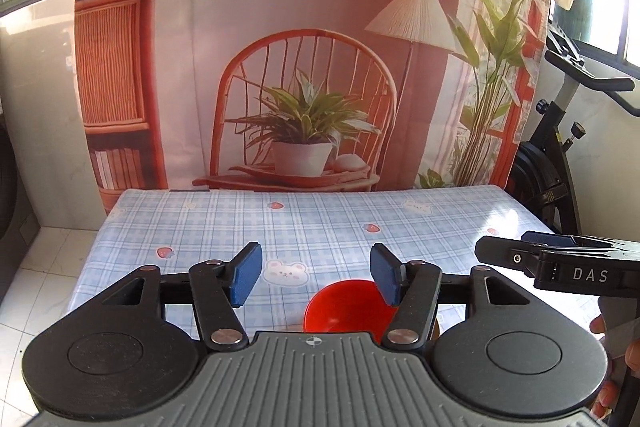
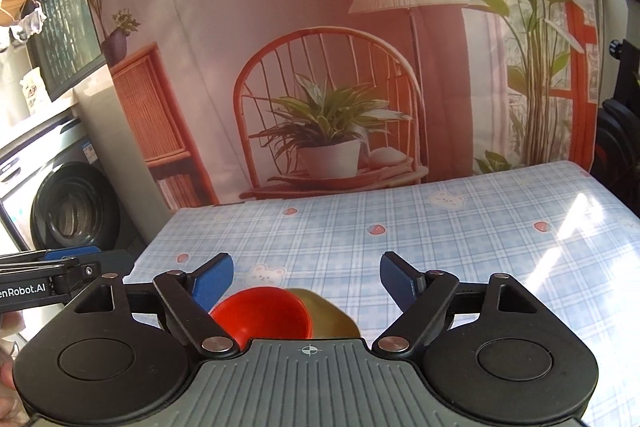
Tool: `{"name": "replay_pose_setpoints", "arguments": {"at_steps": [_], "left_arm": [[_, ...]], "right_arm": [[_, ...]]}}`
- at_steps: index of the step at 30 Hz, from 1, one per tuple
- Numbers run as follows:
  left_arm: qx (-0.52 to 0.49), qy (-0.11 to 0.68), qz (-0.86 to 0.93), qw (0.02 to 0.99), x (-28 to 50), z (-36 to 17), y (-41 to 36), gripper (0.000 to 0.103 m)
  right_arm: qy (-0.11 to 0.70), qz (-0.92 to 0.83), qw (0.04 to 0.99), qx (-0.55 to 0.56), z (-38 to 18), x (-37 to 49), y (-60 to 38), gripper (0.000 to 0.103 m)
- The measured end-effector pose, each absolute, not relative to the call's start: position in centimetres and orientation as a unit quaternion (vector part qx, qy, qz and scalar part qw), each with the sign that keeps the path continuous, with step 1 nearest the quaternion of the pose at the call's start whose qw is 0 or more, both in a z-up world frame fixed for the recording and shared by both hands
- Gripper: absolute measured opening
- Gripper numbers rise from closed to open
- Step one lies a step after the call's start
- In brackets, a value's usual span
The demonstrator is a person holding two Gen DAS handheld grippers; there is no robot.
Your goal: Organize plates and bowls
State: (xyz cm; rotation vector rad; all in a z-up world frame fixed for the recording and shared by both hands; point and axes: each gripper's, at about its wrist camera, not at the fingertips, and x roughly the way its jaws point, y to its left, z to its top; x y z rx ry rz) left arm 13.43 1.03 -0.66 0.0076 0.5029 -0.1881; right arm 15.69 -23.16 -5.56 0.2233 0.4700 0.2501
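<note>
A red bowl [image 1: 346,307] sits on the blue checked tablecloth [image 1: 312,223] near the front edge, partly hidden by my left gripper's body. In the right wrist view the red bowl [image 2: 262,315] rests on or against a yellow-brown dish [image 2: 330,315]; I cannot tell which. My left gripper [image 1: 316,275] is open and empty above the table, its right pad in front of the bowl's rim. My right gripper [image 2: 306,281] is open and empty, above and behind both dishes. The right gripper also shows side-on in the left wrist view [image 1: 560,255].
A printed backdrop [image 1: 304,47] hangs behind the table's far edge. An exercise bike [image 1: 560,147] stands to the right of the table. A washing machine [image 2: 68,203] stands to the left. The other gripper's body [image 2: 52,273] shows at the left edge of the right wrist view.
</note>
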Motion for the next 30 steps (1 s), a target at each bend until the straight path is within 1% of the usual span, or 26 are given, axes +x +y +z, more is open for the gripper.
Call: {"name": "replay_pose_setpoints", "arguments": {"at_steps": [1,2,3,4,5,13,19,24,30], "left_arm": [[0.011,0.236,-0.091,0.967,12.8,0.2,0.8,0.073],[0.017,0.223,-0.089,0.971,12.3,1.0,0.6,0.076],[0.023,0.21,-0.086,0.974,11.7,1.7,0.4,0.081],[0.027,0.198,-0.082,0.976,11.1,2.4,0.2,0.086],[0.029,0.186,-0.076,0.979,10.4,3.1,0.1,0.087],[0.059,0.133,-0.038,0.989,5.9,7.2,-1.8,0.089],[0.03,0.12,-0.04,0.991,2.8,9.5,-1.2,0.09],[0.014,0.111,-0.042,0.993,1.1,10.6,-0.7,0.09],[0.014,0.108,-0.04,0.993,0.3,10.9,-0.7,0.09]], "right_arm": [[0.225,0.123,0.961,0.105,-4.9,15.2,-23.2,0.095],[0.218,0.122,0.963,0.099,-4.2,14.7,-23.3,0.096],[0.211,0.12,0.965,0.094,-3.6,14.2,-23.3,0.097],[0.205,0.116,0.968,0.089,-2.8,13.7,-23.4,0.101],[0.2,0.111,0.97,0.084,-2.2,13.2,-23.4,0.103],[0.162,0.1,0.98,0.064,2.2,9.0,-23.3,0.103],[0.131,0.096,0.985,0.055,5.0,5.5,-23.6,0.103],[0.106,0.089,0.989,0.046,6.8,3.0,-24.0,0.103],[0.095,0.087,0.991,0.045,7.4,1.5,-24.3,0.103]]}}
